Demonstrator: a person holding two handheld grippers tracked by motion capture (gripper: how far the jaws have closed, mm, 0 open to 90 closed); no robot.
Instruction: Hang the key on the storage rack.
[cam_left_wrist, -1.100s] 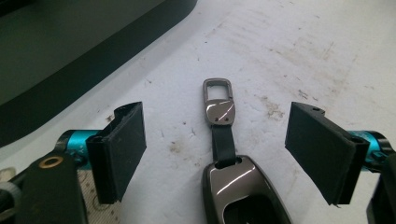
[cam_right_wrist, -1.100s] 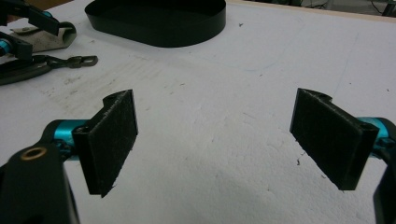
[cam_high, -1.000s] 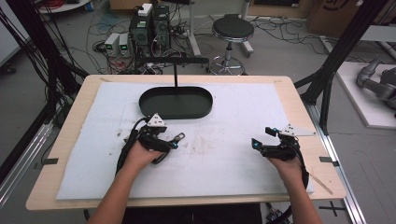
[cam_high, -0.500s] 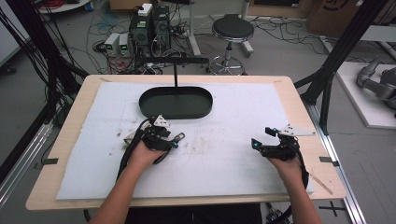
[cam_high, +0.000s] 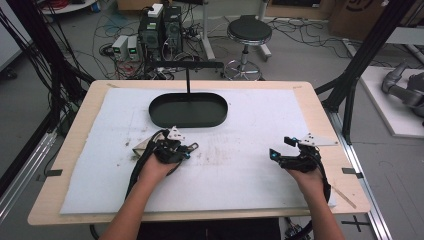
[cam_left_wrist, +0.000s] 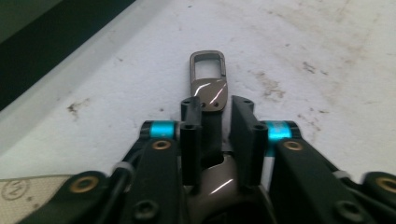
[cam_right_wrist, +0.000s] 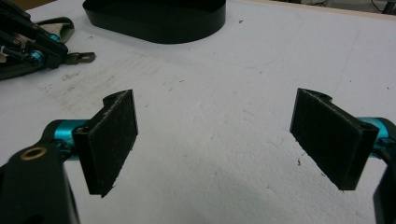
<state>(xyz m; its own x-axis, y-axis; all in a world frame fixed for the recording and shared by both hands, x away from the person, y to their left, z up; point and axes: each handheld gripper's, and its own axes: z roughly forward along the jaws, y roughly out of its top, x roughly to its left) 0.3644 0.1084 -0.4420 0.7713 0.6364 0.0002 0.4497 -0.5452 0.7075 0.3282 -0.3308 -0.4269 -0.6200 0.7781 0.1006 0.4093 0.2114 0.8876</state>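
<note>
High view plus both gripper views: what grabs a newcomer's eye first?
The left gripper, mid-table on the white mat, is shut on a metal clasp whose loop pokes out past its jaws. Behind it sits a black oval tray, and the right gripper rests open near the mat's right edge.

The high view looks forward and down from above the person's side of the table, taking in the whole white mat (cam_high: 260, 150) with the black oval tray (cam_high: 188, 110) toward its far side. The left gripper view sits close and low over the mat, the tray's wall (cam_left_wrist: 42, 51) at its upper left. The right gripper view, low and farther back, faces the tray (cam_right_wrist: 154, 21) and shares it with both.
</note>
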